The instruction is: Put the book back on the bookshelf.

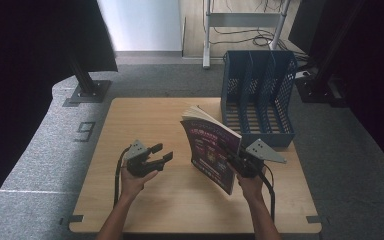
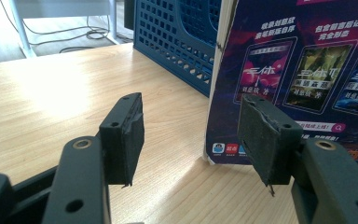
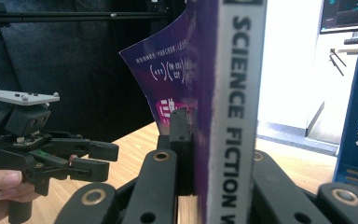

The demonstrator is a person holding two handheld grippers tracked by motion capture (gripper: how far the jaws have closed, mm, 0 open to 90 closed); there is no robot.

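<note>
The science fiction magazine [image 1: 211, 150] stands upright right of centre in the high view, its lower edge on the wooden bench [image 1: 145, 205], pinched at its spine by the right claw [image 1: 240, 165], whose jaws press on it from both sides. The left claw [image 1: 161, 154], left of centre, hovers just beside the cover with its jaws spread and nothing between them. Judging by this, the lift is done, and what seems left is carrying the magazine into one of the empty slots of the blue file rack [image 1: 258, 97] behind it, at upper right.
</note>
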